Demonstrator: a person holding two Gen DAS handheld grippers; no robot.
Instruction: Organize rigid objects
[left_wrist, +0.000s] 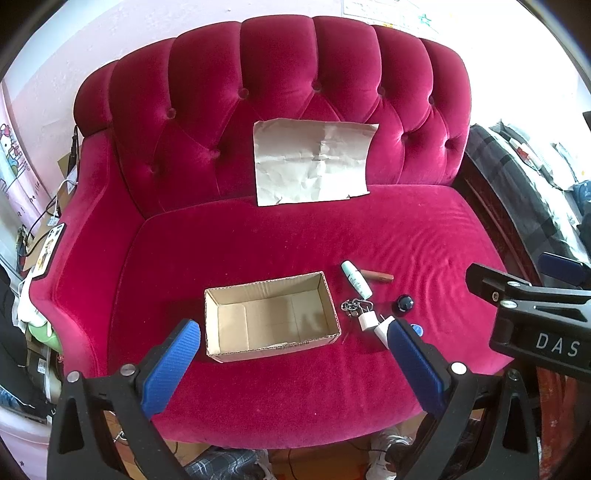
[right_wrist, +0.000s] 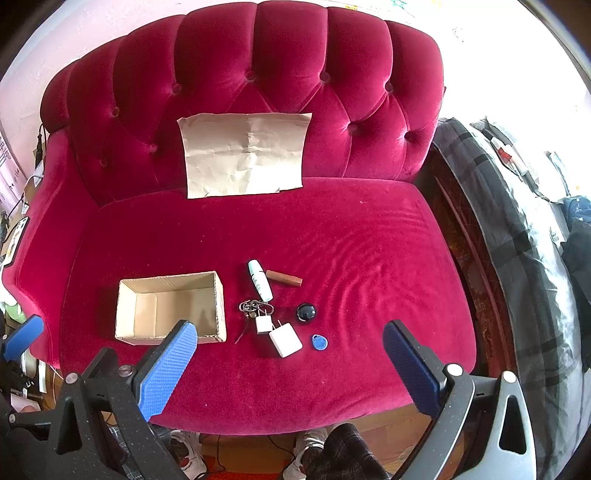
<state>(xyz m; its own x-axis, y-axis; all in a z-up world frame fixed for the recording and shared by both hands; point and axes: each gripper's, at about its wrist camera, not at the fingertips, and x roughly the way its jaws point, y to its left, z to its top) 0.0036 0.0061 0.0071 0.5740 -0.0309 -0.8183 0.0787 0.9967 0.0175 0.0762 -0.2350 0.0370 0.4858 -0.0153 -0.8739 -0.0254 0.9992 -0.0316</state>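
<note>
An open cardboard box (left_wrist: 271, 320) (right_wrist: 171, 308), nothing inside, sits on the red sofa seat (left_wrist: 295, 240) (right_wrist: 332, 236). Right of it lie a white-mint tube (left_wrist: 355, 279) (right_wrist: 260, 280), a brown lipstick (left_wrist: 377, 275) (right_wrist: 283, 278), a metal key ring (left_wrist: 353, 306) (right_wrist: 255, 306), a small white plug (left_wrist: 367, 320) (right_wrist: 263, 324), a larger white charger (right_wrist: 285, 339), a dark round cap (left_wrist: 405, 303) (right_wrist: 306, 312) and a blue fob (right_wrist: 318, 342). My left gripper (left_wrist: 293, 360) hovers open before the box. My right gripper (right_wrist: 288, 363) is open above the seat's front edge, nothing held.
A crumpled beige paper (left_wrist: 312, 160) (right_wrist: 245, 153) leans on the tufted backrest. A bed with grey plaid bedding (right_wrist: 517, 229) stands to the right. Clutter and cables (left_wrist: 40, 229) fill the floor at left. A person's shoes (right_wrist: 314, 454) show below the sofa front.
</note>
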